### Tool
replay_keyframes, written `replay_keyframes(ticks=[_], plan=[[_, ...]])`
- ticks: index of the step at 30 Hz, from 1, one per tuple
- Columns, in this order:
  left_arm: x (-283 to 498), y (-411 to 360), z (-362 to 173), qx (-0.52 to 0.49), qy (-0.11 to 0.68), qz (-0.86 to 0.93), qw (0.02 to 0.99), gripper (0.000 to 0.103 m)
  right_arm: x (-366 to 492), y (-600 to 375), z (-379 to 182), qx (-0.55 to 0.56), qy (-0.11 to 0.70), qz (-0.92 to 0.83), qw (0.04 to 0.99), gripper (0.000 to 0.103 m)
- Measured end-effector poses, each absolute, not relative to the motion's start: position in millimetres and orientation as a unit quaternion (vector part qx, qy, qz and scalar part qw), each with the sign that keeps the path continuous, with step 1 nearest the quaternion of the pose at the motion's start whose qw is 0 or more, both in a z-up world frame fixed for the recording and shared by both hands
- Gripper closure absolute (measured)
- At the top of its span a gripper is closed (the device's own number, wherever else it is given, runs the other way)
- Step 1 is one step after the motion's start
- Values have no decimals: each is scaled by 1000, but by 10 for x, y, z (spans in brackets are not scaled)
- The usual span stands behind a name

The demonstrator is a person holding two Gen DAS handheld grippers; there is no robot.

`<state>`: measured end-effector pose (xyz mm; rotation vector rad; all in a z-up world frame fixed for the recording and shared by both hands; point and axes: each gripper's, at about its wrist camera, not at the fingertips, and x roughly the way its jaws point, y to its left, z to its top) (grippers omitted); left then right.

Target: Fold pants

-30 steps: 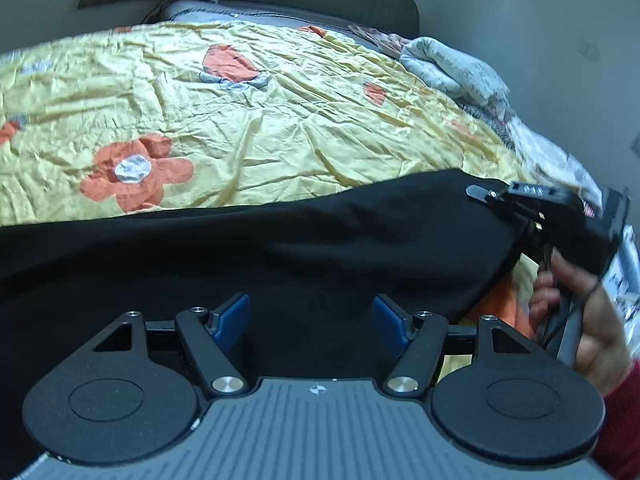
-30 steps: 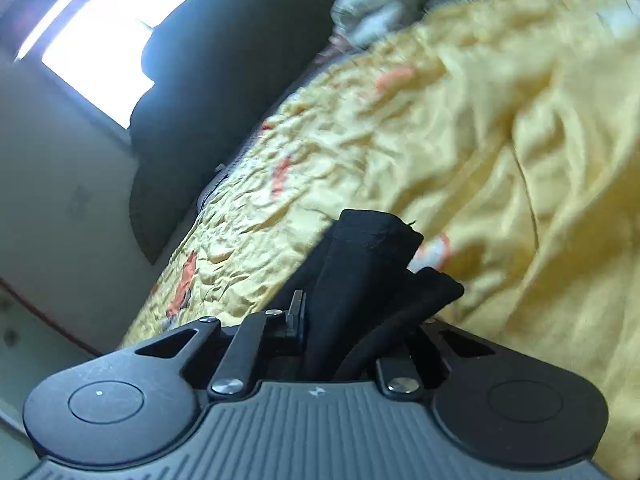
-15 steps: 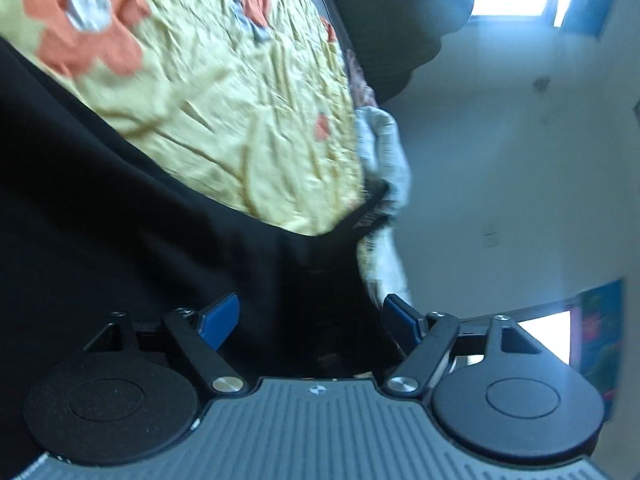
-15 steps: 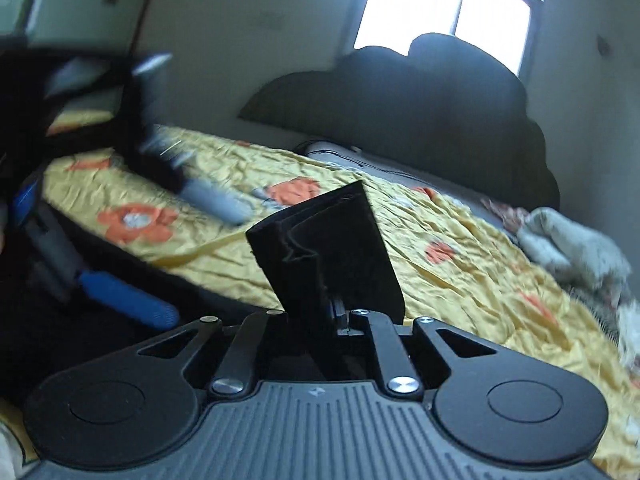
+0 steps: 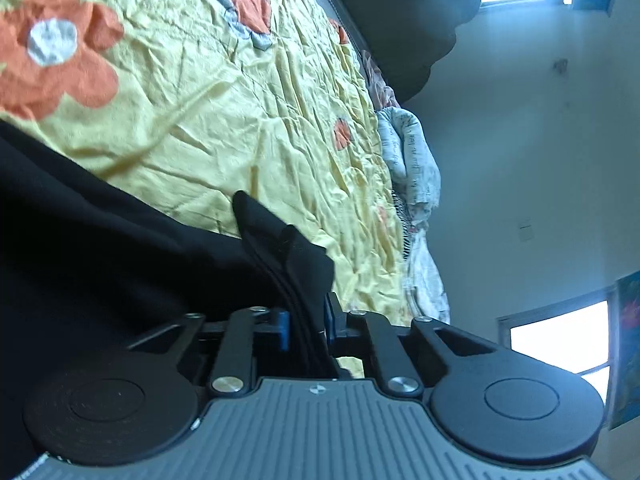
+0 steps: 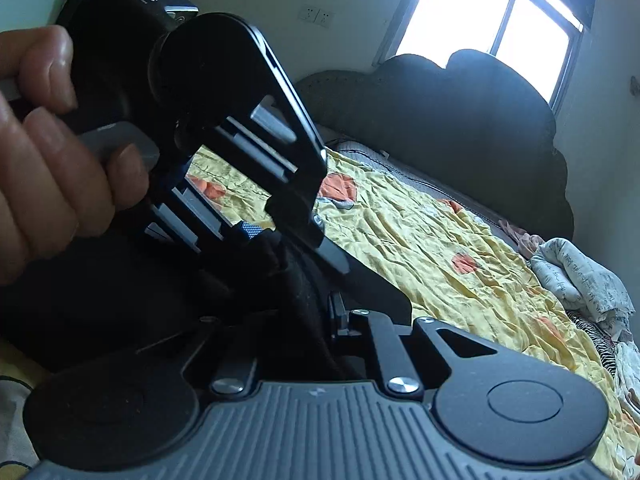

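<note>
The black pants (image 5: 100, 248) lie across a yellow flowered bedspread (image 5: 224, 92). My left gripper (image 5: 306, 326) is shut on a bunched corner of the pants, which sticks up between its blue pads. My right gripper (image 6: 316, 320) is shut on a fold of the pants (image 6: 296, 288) too. In the right wrist view the left gripper's body (image 6: 224, 120) and the hand (image 6: 44, 152) holding it sit very close, just ahead and to the left, over the same bunch of cloth.
A dark padded headboard (image 6: 460, 120) stands at the bed's far end under a bright window (image 6: 492, 28). A crumpled white printed blanket (image 6: 580, 276) lies along the bed's right edge. Pale walls surround the bed.
My left gripper was open over the pants and has shut on their corner. Both grippers have swung together, so the left one now fills the right wrist view's upper left.
</note>
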<state>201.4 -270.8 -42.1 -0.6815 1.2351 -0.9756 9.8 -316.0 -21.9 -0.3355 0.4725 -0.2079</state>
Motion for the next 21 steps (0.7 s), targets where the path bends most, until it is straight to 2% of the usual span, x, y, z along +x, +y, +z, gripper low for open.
replay_keyframes(ticks=[1, 8, 14, 21], plan=[[2015, -2718, -422, -294, 543, -430, 659, 99, 113, -3168, -225, -162, 235, -104, 953, 92], [1849, -2516, -256, -241, 490, -444, 710, 99, 51, -3063, -156, -170, 222, -92, 956, 93], [1562, -2231, -2, -136, 409, -436, 790, 99, 52, -2837, -136, -163, 214, -57, 961, 92], [1438, -1850, 51, -59, 371, -404, 834, 99, 119, -2546, -163, -152, 218, 0, 964, 92]])
